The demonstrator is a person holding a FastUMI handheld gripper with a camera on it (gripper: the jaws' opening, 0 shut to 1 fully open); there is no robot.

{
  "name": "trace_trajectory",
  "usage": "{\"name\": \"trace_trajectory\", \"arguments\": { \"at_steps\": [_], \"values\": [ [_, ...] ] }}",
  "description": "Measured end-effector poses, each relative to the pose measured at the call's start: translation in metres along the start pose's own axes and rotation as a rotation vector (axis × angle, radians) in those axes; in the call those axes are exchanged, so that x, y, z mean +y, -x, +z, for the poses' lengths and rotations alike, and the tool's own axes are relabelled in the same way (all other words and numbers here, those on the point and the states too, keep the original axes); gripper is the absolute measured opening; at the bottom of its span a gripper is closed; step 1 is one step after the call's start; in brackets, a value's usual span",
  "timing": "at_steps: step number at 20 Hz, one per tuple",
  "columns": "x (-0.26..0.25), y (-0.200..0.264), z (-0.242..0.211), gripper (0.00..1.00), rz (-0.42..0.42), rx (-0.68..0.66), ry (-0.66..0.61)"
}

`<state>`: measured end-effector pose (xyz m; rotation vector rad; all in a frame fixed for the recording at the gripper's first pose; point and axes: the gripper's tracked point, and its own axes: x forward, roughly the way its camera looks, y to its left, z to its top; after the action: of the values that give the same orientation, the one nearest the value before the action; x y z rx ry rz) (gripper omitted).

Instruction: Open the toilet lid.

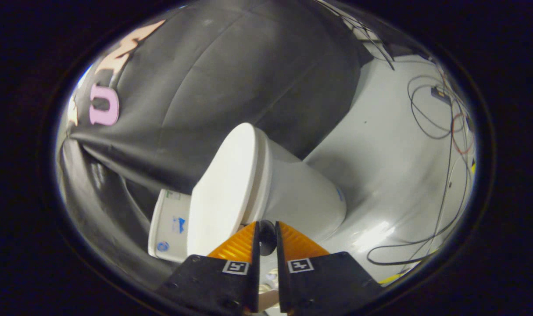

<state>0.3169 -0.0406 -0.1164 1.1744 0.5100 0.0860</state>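
A white toilet stands on the pale floor against the black cloth wall, and the whole scene appears tilted in the gripper view. Its lid [222, 184] lies flat against the seat and bowl [301, 193], and the tank [169, 224] sits behind it. At the lid's front rim a small dark round knob [267, 240] shows between my fingers. My gripper [267, 229] is at that rim, its fingers drawn close together and pressing on the knob from both sides.
The grey floor [380, 145] spreads beyond the bowl. Several loose black cables [441, 131] and a red one trail across it farther out. The black cloth wall [231, 79] hangs right behind the toilet.
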Motion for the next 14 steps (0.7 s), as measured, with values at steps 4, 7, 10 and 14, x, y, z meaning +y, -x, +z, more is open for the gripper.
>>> {"name": "trace_trajectory", "arguments": {
  "at_steps": [4, 7, 10, 14],
  "values": [
    [0.007, 0.002, -0.006, 0.0, -0.061, 0.015, 0.016],
    [0.029, 0.018, 0.001, 0.0, -0.133, 0.008, 0.056],
    [0.061, 0.033, 0.004, 0.0, -0.178, -0.012, 0.127],
    [0.108, 0.057, 0.003, 0.0, -0.212, -0.037, 0.229]
  ]
}}
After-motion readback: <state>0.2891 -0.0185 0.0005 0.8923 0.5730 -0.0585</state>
